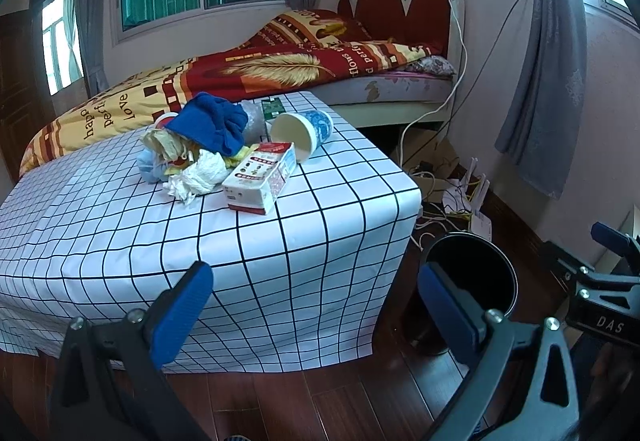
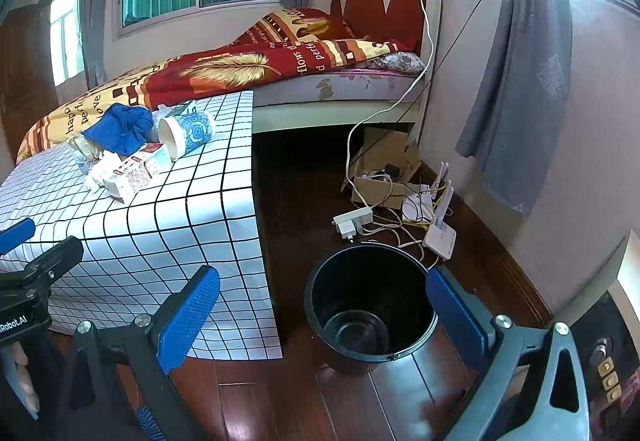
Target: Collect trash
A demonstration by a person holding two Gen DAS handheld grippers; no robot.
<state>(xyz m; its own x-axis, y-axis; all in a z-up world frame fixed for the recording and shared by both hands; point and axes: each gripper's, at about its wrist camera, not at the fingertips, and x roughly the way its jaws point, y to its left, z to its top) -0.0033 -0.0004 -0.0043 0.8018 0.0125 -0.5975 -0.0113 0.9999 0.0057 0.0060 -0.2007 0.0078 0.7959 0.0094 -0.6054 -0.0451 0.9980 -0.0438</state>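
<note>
A pile of trash lies on the checked tablecloth [image 1: 120, 241]: a white and red carton [image 1: 260, 177], a tipped blue-patterned paper cup [image 1: 302, 131], crumpled white tissue [image 1: 200, 175] and a blue cloth [image 1: 212, 123]. My left gripper [image 1: 316, 301] is open and holds nothing, short of the table's near corner. A black bin [image 2: 368, 305] stands on the floor, with nothing inside. My right gripper [image 2: 324, 305] hangs open just above and in front of it. The carton [image 2: 134, 171] and cup [image 2: 188, 133] also show in the right wrist view.
A bed [image 1: 280, 65] with a red and yellow quilt lies behind the table. Cables, a power strip [image 2: 354, 221], a white router [image 2: 440, 233] and a cardboard box [image 2: 384, 169] clutter the floor by the wall. Grey curtains [image 2: 516, 81] hang at right. The floor is dark wood.
</note>
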